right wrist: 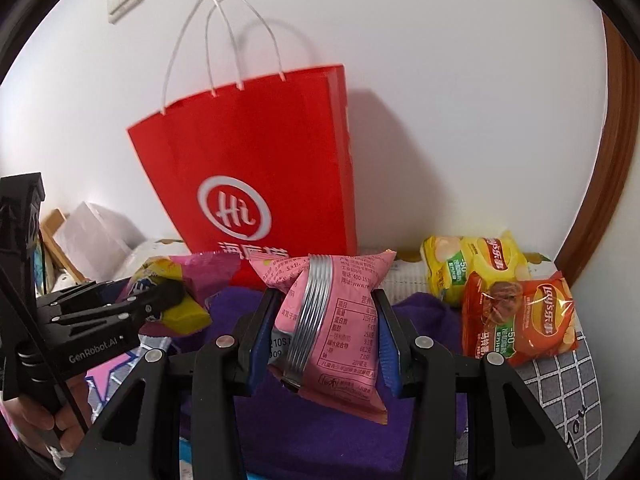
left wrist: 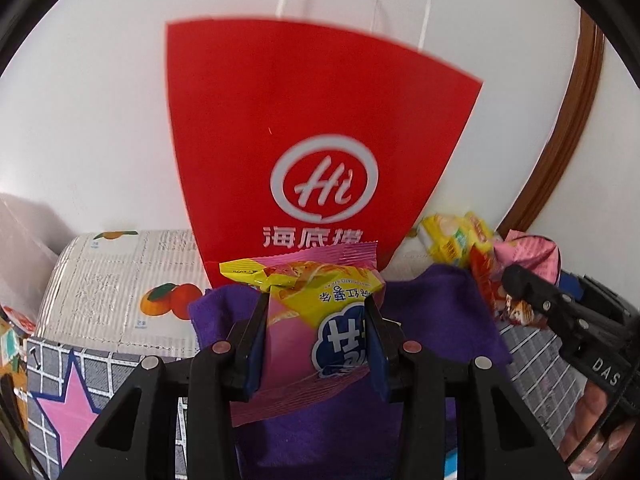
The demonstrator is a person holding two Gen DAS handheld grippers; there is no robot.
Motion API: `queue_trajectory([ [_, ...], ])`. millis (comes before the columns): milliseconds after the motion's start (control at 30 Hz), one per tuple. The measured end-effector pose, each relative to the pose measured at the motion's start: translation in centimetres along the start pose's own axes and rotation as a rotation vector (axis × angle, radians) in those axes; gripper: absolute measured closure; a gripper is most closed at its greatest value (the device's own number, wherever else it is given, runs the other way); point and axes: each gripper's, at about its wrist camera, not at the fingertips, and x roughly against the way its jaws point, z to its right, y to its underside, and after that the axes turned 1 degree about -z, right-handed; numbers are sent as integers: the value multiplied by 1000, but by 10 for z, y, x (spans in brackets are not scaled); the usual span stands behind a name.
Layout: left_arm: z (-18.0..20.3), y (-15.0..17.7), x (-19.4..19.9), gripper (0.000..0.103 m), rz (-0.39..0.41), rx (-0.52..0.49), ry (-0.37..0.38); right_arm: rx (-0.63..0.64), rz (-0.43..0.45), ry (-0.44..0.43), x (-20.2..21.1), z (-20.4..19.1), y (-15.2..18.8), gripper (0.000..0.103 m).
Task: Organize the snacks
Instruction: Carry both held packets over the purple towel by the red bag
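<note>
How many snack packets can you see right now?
4: a pink-and-yellow packet in the left gripper, a pink packet in the right gripper, yellow and red chip bags lying right. The red bag may hide more.

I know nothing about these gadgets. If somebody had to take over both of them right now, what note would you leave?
Left gripper: jaws shut on a pink and yellow snack packet.
Right gripper: jaws shut on a pink snack packet, its nutrition label facing the camera.
Red paper bag: stands upright against the wall, behind both packets.
Still lying out: a yellow Lay's chip bag and a red Lay's chip bag, to the right of the purple cloth.
Done: two packets picked up.
Left: probably put both in the bag, then the two chip bags.
</note>
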Motion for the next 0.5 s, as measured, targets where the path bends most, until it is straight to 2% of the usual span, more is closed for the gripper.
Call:
queue_trajectory([
  [233,-5,8,-34,63,-88,25,18,-40,-96,19,-34,23,10,58],
  [500,-10,11,-43,63,-110,36,8,-34,-143,39,-50,30,15,58],
])
